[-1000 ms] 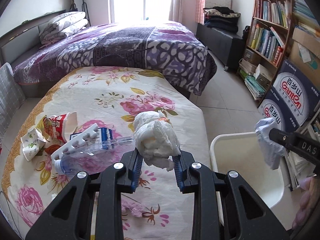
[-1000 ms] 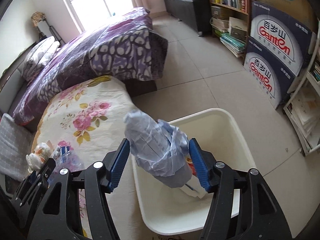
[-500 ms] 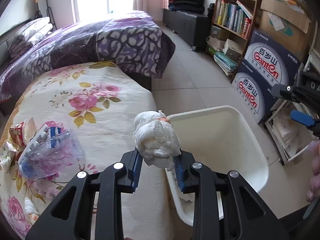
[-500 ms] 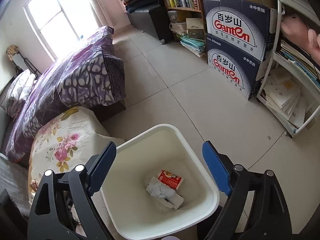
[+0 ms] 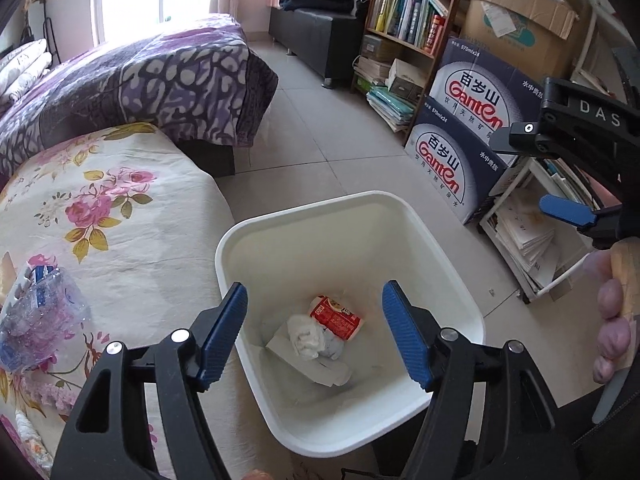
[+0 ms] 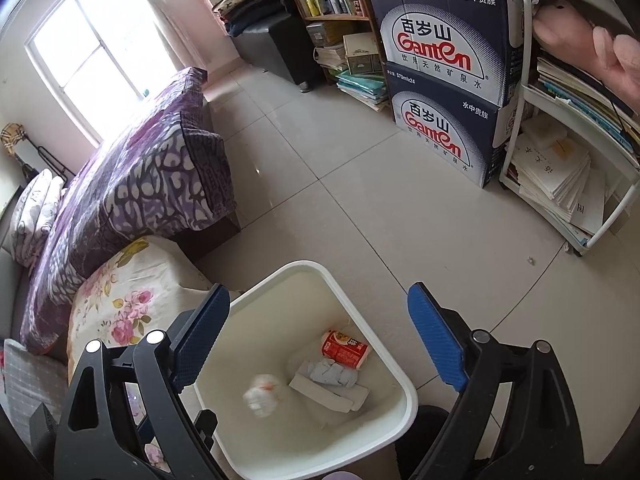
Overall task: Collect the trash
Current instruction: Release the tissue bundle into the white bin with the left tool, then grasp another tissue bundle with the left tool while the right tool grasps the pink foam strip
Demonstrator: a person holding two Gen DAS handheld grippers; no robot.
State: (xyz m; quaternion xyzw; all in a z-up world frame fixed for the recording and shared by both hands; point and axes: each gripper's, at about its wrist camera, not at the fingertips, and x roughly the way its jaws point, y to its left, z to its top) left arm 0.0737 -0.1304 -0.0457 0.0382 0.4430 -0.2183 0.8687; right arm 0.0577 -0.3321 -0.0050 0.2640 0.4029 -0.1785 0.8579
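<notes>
A white bin point(image 5: 436, 240) stands on the floor beside the flowered bed; it also shows in the right wrist view point(image 6: 352, 300). Inside lie a red wrapper point(image 5: 336, 316), a white paper wad point(image 5: 306, 334), a grey-blue wad point(image 6: 334, 374) and a flat white box point(image 6: 320, 394). In the right wrist view the white wad point(image 6: 262, 396) is blurred in mid-fall. My left gripper point(image 5: 316, 330) is open and empty above the bin. My right gripper point(image 6: 320, 340) is open and empty above it too. A crushed clear bottle point(image 5: 38, 318) lies on the bed.
The flowered bed cover point(image 5: 112, 216) borders the bin's left side. Stacked Ganten water cartons point(image 5: 460, 136) and a white shelf rack of papers point(image 6: 560, 176) stand on the right. A purple quilted bed point(image 5: 132, 76) lies behind. Tiled floor point(image 6: 360, 184) spreads beyond the bin.
My left gripper swung over the bin, opened and let go of the white paper wad, which now drops into the bin. My right gripper stays open after releasing the grey-blue wad.
</notes>
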